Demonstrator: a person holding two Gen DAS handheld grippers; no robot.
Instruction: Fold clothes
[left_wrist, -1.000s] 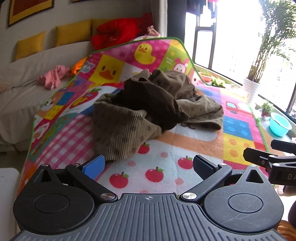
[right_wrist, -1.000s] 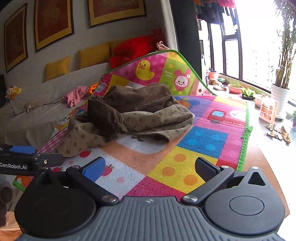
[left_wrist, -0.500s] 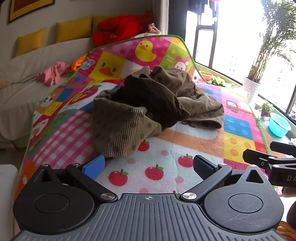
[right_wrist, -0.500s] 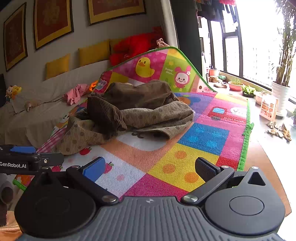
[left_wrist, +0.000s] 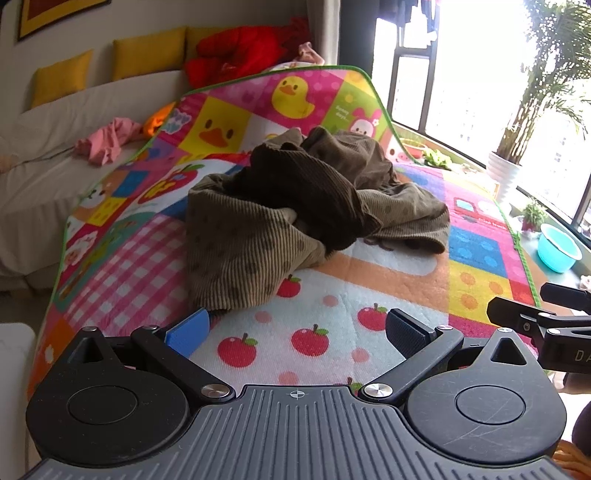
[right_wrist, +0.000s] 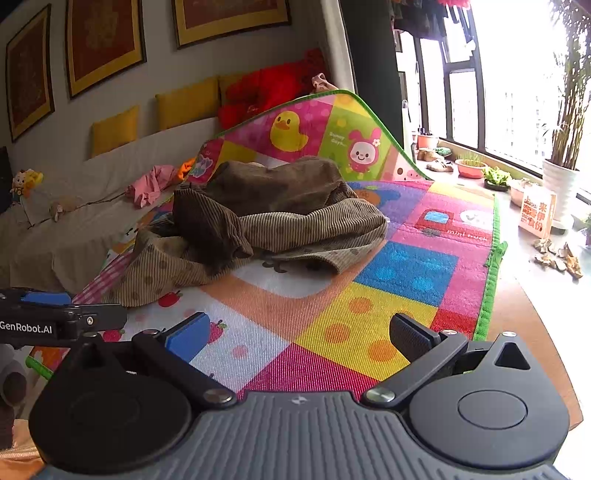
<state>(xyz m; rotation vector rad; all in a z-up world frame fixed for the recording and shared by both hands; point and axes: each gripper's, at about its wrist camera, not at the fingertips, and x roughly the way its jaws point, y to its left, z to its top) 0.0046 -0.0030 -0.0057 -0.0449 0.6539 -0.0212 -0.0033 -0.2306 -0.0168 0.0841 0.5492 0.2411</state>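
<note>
Left wrist view: my left gripper (left_wrist: 297, 328) hangs with its fingers spread wide and empty, just short of the near hem of the crumpled brown corduroy garment (left_wrist: 295, 210) heaped mid-way along the colourful play mat (left_wrist: 402, 288).

Right wrist view: my right gripper (right_wrist: 299, 332) is likewise spread and empty; the garment (right_wrist: 258, 221) lies beyond it, left of centre on the mat (right_wrist: 406, 273).

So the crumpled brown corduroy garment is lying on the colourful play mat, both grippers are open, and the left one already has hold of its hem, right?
Not quite. The left gripper is open but empty, short of the crumpled brown corduroy garment on the colourful play mat, as the left wrist view shows. The right gripper is open too.
</note>
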